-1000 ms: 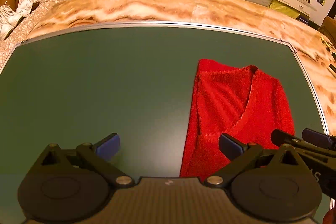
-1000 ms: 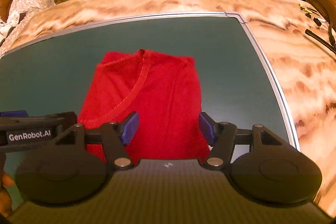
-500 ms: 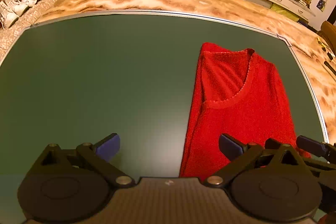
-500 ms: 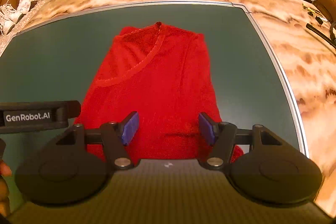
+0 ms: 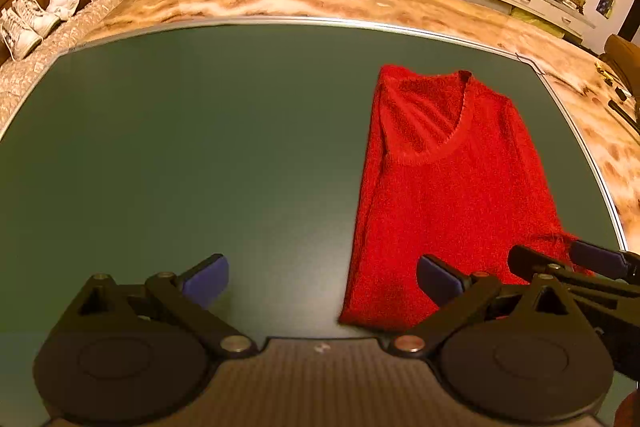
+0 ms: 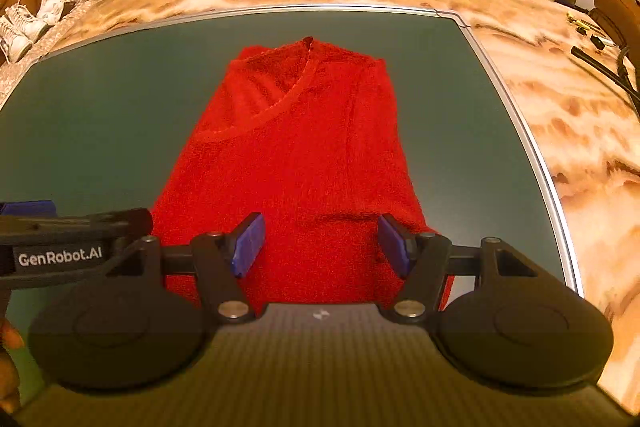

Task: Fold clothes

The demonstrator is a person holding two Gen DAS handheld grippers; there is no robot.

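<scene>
While the right gripper [image 6: 320, 245] hung open and empty over the sweater [image 6: 296, 155]'s near hem, the left gripper [image 5: 322, 281], also open, sat over bare mat [image 5: 180, 147], sweater at its 2 o'clock.

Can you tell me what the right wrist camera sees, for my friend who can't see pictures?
A red sweater, folded into a long strip, lies flat on a dark green mat. The right gripper hovers over its near end with jaws open, holding nothing. The left gripper pokes in from the left edge.
</scene>
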